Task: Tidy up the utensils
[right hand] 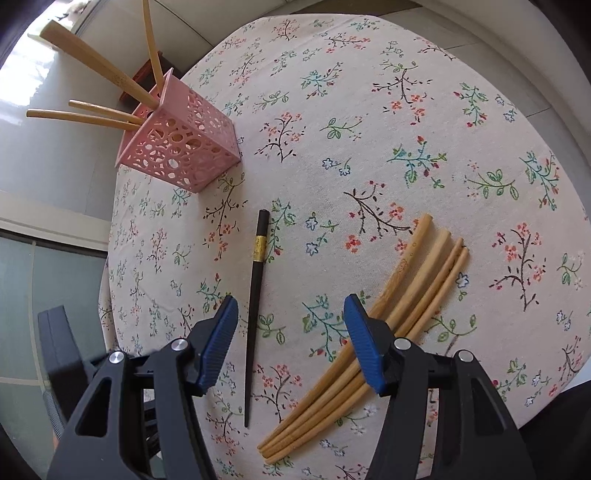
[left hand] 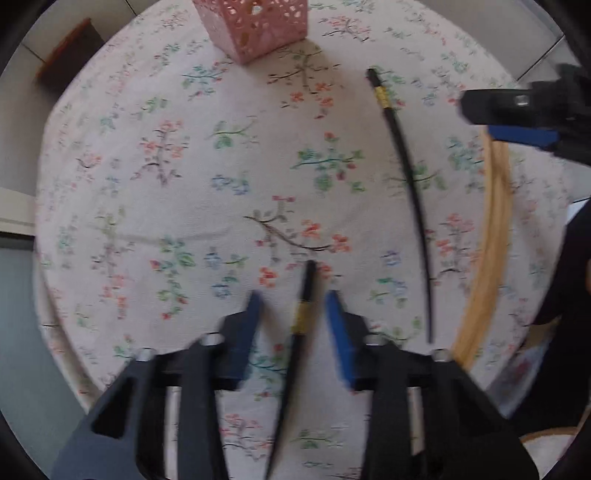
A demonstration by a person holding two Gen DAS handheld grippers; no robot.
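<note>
Left gripper [left hand: 293,295] spread around black chopstick [left hand: 302,317], pads not touching. Centre, pinch near gold band [left hand: 300,318]. Right gripper [right hand: 290,306] spread, empty.

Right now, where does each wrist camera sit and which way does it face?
Left wrist: on the left gripper, facing steeply down at the floral tablecloth; its blue fingers straddle a black gold-banded chopstick.
Right wrist: on the open right gripper, angled down at four bamboo chopsticks.
Shared: pink perforated holder, bamboo chopsticks, tablecloth.
</note>
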